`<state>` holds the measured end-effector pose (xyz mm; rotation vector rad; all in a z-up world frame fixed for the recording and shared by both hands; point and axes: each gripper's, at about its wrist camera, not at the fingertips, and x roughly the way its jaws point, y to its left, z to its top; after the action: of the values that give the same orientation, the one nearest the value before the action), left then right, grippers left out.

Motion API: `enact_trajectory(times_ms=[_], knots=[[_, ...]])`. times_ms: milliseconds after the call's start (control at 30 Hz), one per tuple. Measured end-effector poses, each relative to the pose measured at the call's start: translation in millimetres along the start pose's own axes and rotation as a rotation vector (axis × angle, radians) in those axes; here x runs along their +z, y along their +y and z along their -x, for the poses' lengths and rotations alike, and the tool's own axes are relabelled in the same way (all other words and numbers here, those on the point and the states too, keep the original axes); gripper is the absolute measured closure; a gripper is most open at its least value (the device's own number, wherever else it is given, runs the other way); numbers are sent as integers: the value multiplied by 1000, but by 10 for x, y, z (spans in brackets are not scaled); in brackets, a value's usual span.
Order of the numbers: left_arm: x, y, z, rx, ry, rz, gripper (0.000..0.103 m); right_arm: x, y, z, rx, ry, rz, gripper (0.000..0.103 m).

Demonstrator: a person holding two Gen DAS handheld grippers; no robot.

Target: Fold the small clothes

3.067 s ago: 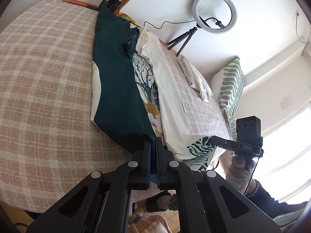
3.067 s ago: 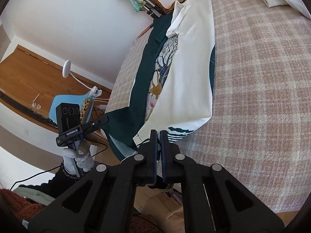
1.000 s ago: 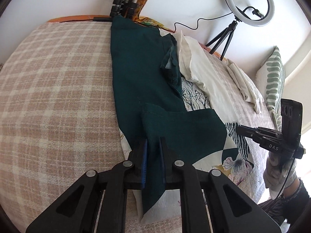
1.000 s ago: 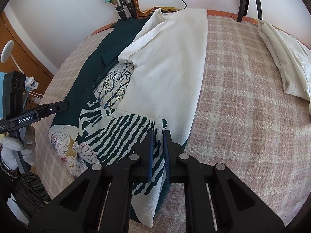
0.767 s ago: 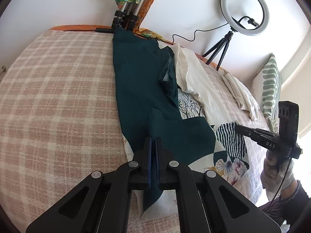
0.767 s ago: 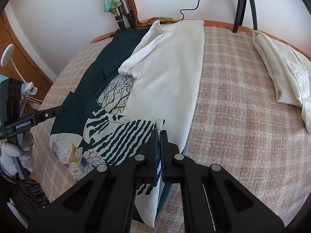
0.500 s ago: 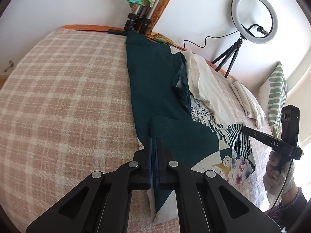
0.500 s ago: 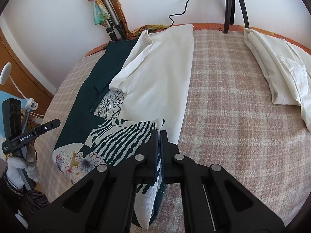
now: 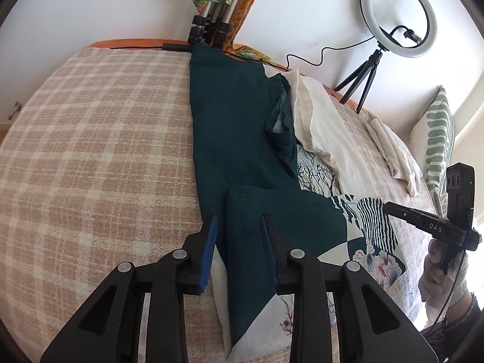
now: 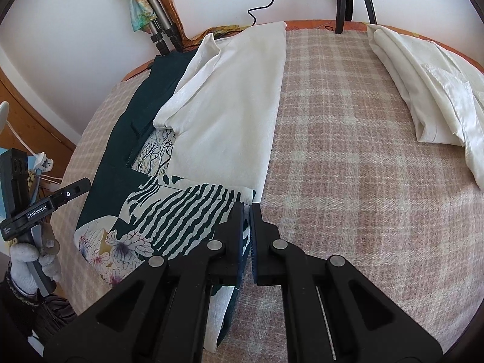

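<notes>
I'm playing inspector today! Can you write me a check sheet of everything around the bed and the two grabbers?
Surface: plaid blanket covering the bed, pink and cream checks.
Job's things: green and cream printed garment lying long on the blanket, its near end folded up over itself.
Clutter: folded cream cloth lying apart from the garment; green leaf pillow.
Grippers: left gripper jaws opening, folded green corner between them, pads off it; right gripper shut on the garment's striped corner.
Cables: black cable running from the ring light down behind the bed.
Surroundings: white wall, tripod legs with a colourful scarf, wooden furniture at one side.
</notes>
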<state>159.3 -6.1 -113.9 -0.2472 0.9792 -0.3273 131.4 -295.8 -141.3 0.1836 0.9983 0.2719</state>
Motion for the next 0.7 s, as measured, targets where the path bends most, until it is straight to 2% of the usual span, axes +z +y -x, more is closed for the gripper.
enact_trajectory(times_ms=[133,333,367,400,433,700], knots=[[30,-18,-129,-1,37,-3,75,-12,35,-30,14,10,7,98],[8,-141,-152,24,15,-74,76,-13,66,-77,12,23,18,98],[0,-142,-158,20,14,-73,80,-13,65,-91,11,25,16,98],[-6,-138,-161,17,10,-70,93,-16,68,-95,9,21,18,98],[-10,-134,-163,14,9,-68,97,-13,76,-98,3,17,23,98],[6,-62,21,28,-67,-36,101,59,245,43,-16,-70,74,99]])
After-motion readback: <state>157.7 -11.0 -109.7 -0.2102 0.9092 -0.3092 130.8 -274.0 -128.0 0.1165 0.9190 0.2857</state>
